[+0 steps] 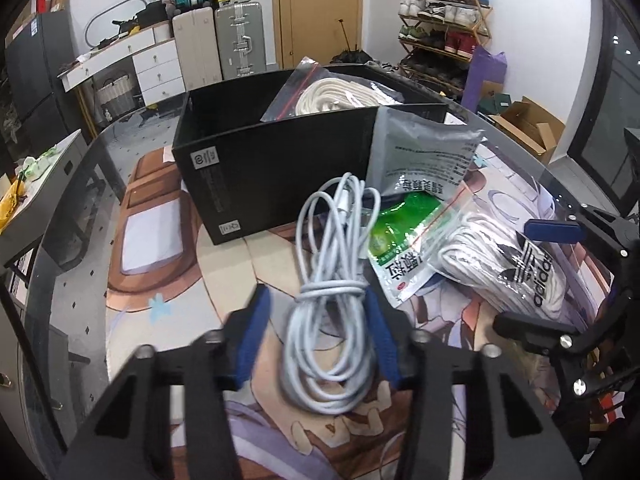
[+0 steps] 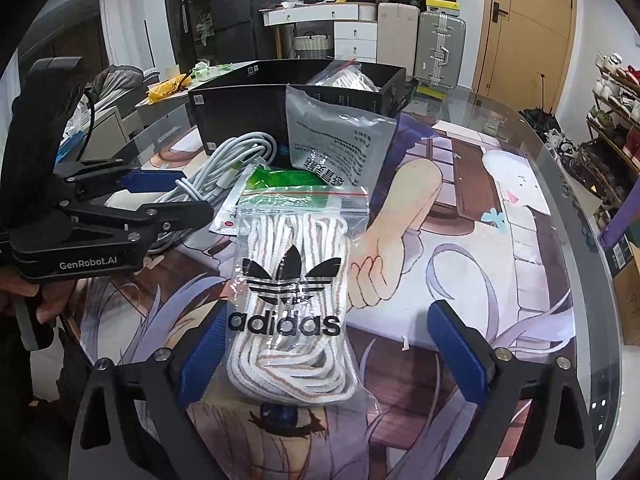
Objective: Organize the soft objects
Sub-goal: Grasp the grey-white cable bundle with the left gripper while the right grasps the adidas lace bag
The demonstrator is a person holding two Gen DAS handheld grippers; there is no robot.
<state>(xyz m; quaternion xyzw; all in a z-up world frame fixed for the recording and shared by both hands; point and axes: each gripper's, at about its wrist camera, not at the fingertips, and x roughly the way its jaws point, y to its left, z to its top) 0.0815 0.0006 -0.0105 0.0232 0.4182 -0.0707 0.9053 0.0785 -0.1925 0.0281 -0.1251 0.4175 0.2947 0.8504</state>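
A: Left gripper (image 1: 314,304)?
B: Fingers pinching the coiled white cable bundle (image 1: 332,300) on the glass-topped desk (image 1: 80,208), before the black cardboard box (image 1: 272,168).
A: Right gripper (image 2: 334,344)?
B: Fingers spread, straddling the clear bag of white laces (image 2: 292,304), not gripping.

A round glass table (image 1: 72,216) carries a printed cartoon mat (image 2: 460,240) under its top; on it stand a black box (image 1: 276,168), a coiled white cable (image 1: 332,320), a green packet (image 1: 404,248), a grey pouch (image 2: 340,136) leaning on the box, and a clear bag of white laces (image 2: 292,300).
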